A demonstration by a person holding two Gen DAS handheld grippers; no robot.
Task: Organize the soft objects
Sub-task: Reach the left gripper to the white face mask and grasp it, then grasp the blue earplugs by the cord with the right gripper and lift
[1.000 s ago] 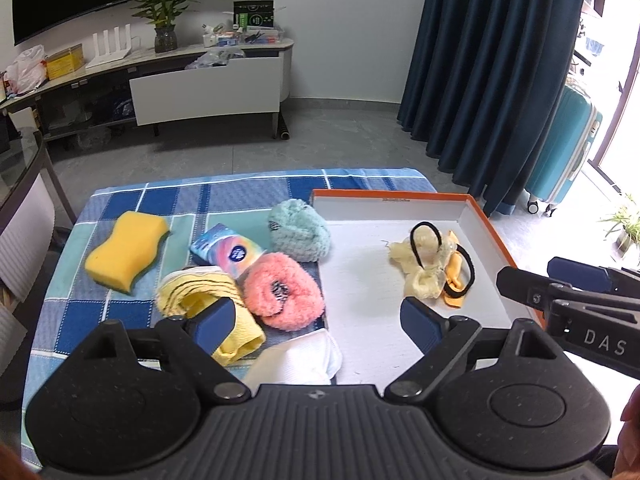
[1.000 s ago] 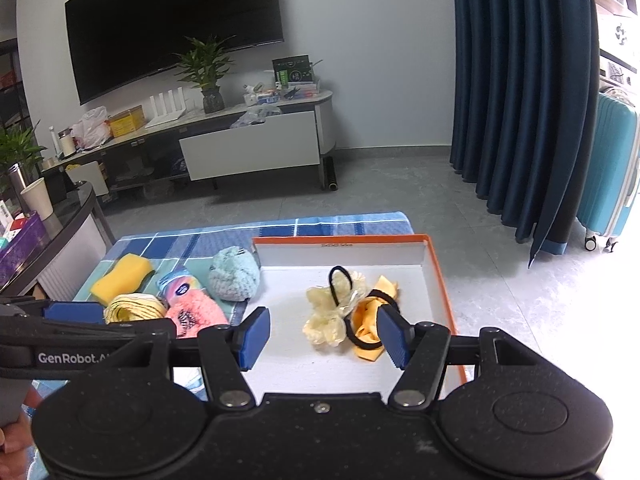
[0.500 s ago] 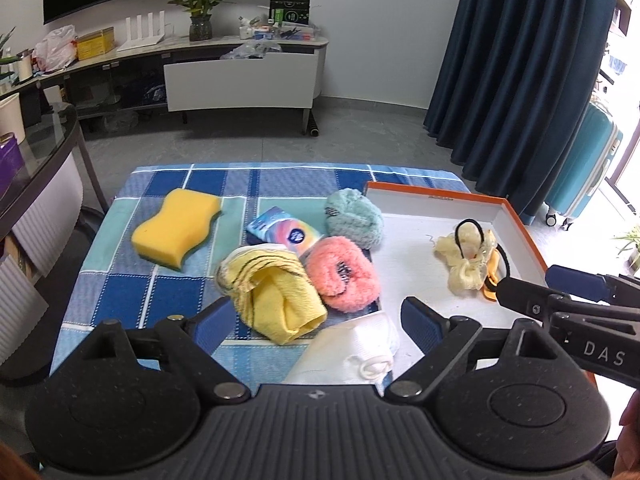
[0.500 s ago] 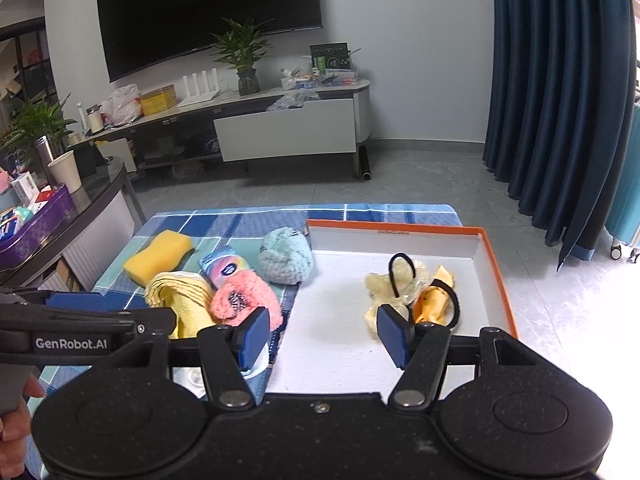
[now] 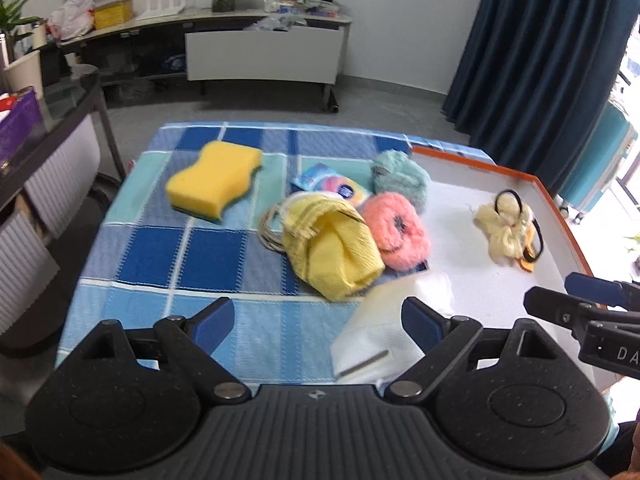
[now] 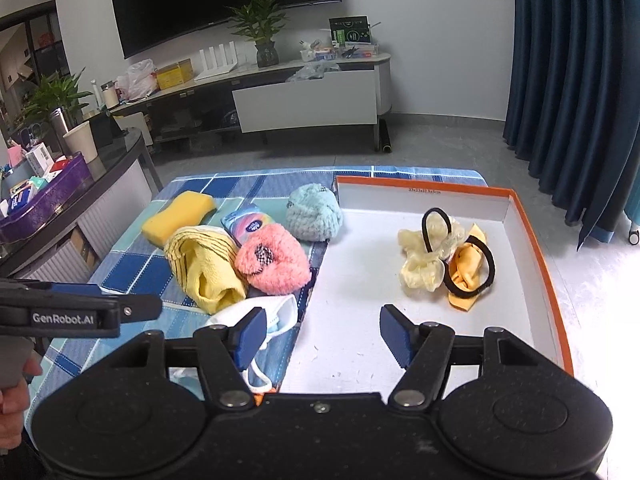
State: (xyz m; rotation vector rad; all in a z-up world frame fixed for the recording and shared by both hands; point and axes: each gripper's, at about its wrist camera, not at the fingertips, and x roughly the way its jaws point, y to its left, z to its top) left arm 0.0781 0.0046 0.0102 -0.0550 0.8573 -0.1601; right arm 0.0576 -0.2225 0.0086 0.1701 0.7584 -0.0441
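Observation:
On the blue checked cloth lie a yellow sponge (image 5: 214,178), a yellow towel (image 5: 334,250), a pink fluffy scrunchie (image 5: 398,232), a teal fluffy ball (image 5: 400,176), a tissue pack (image 5: 330,186) and a white face mask (image 5: 378,340). The orange-rimmed white tray (image 6: 540,264) holds a cream scrunchie (image 6: 424,260) and an orange one (image 6: 468,268). My left gripper (image 5: 318,322) is open and empty above the cloth's near edge, the mask by its right finger. My right gripper (image 6: 324,332) is open and empty over the tray's near left part.
A dark glass side table (image 6: 100,168) with a purple bin stands left of the cloth. A TV console (image 6: 304,96) and dark blue curtains (image 6: 568,80) are behind. A teal suitcase (image 5: 600,160) stands right of the tray.
Both grippers have swung left, so the cloth items sit more centred in the views. The objects themselves have not moved. Both jaws stay open.

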